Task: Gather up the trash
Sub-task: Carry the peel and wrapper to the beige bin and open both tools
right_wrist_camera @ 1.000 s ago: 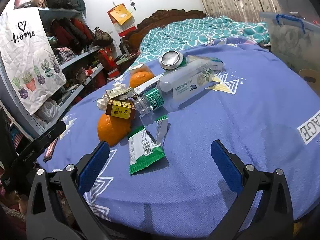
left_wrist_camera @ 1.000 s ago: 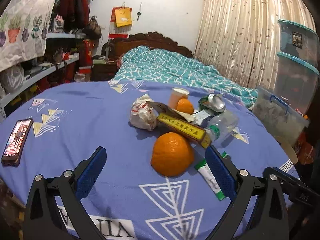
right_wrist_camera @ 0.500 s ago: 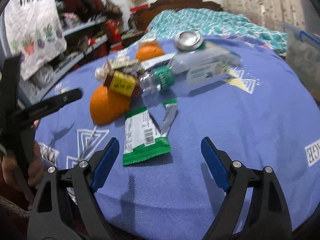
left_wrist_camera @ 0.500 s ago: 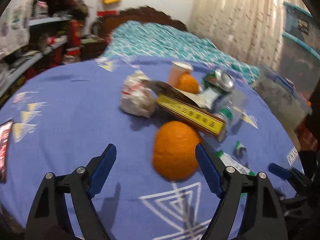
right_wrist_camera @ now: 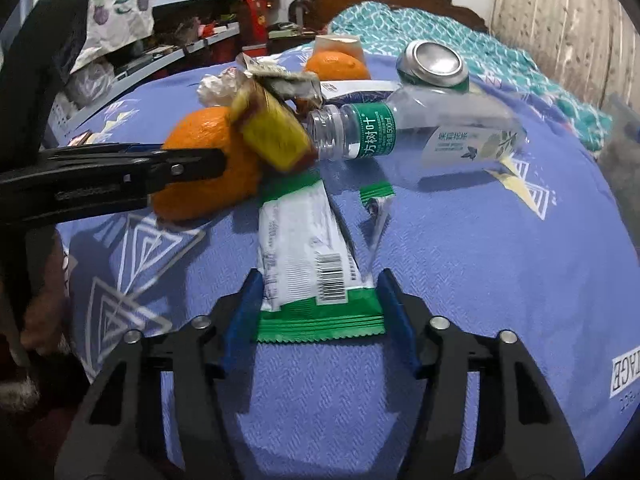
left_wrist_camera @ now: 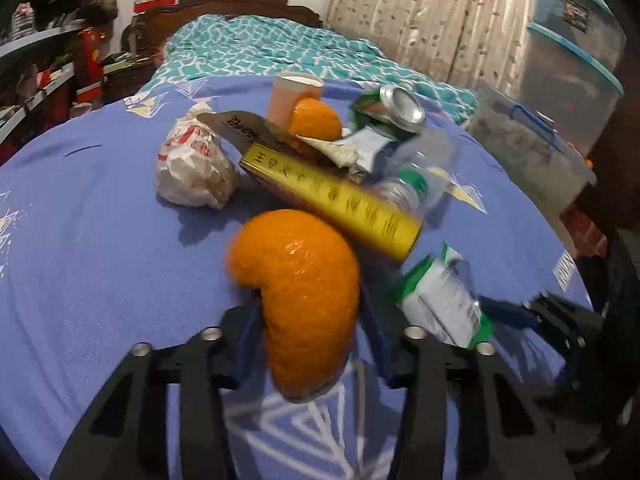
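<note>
Left claw (left_wrist_camera: 312, 344) is closing around the orange peel (left_wrist_camera: 300, 288), right claw (right_wrist_camera: 318, 312) around the green wrapper's (right_wrist_camera: 308, 256) sealed end, both on the counter (right_wrist_camera: 480, 260); neither visibly pinched yet. Peel looks light, springy; wrapper thin, slippery, best pinched at its crimp

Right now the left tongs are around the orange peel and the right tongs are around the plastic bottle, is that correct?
Not quite: the right tongs are closing around the green-and-white wrapper, not the plastic bottle, as the right wrist view shows. The left tongs are around the orange peel.
</note>
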